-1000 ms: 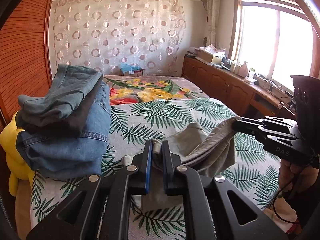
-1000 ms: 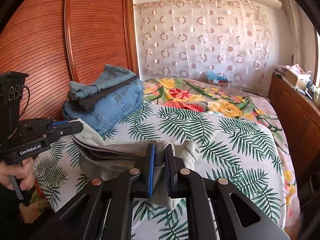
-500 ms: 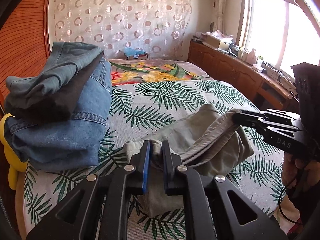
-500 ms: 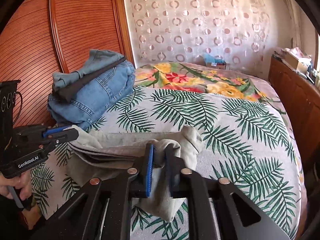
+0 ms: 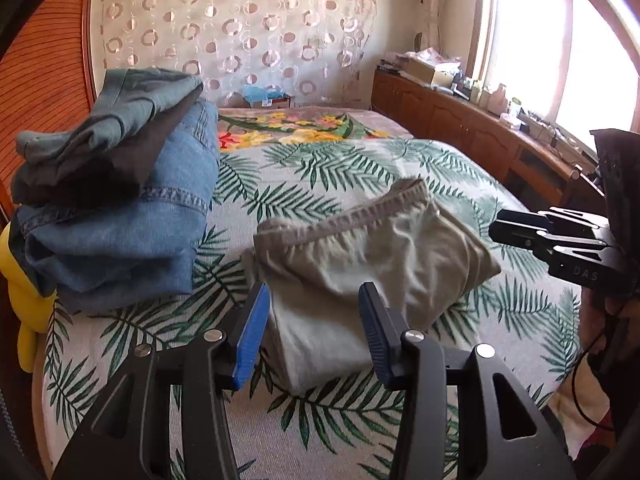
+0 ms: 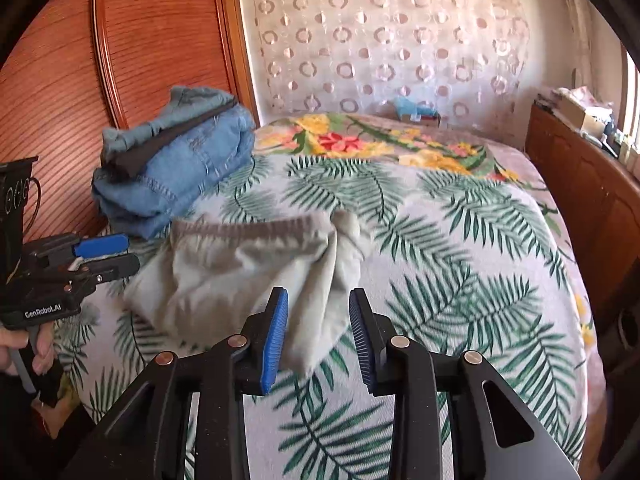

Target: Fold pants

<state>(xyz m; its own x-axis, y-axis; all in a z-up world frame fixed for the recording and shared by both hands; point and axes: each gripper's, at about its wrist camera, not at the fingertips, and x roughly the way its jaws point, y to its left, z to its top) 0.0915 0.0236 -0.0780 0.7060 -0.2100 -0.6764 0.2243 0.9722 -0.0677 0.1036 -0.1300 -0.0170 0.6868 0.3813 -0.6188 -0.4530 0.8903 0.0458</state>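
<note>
Though blurred, pants [image 6: 248, 276] (folded) abed.

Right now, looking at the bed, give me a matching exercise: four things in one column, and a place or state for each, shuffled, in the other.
Things:
1. grey pants
2. stack of jeans
3. left gripper
4. yellow plush toy

Place or state:
A. open, fingers apart
B. folded, lying on the palm-leaf bedspread
C. against the wooden wardrobe
D. wedged under the jeans at the bed's edge

Pairs: 1-B, 2-C, 3-A, 4-D
</note>
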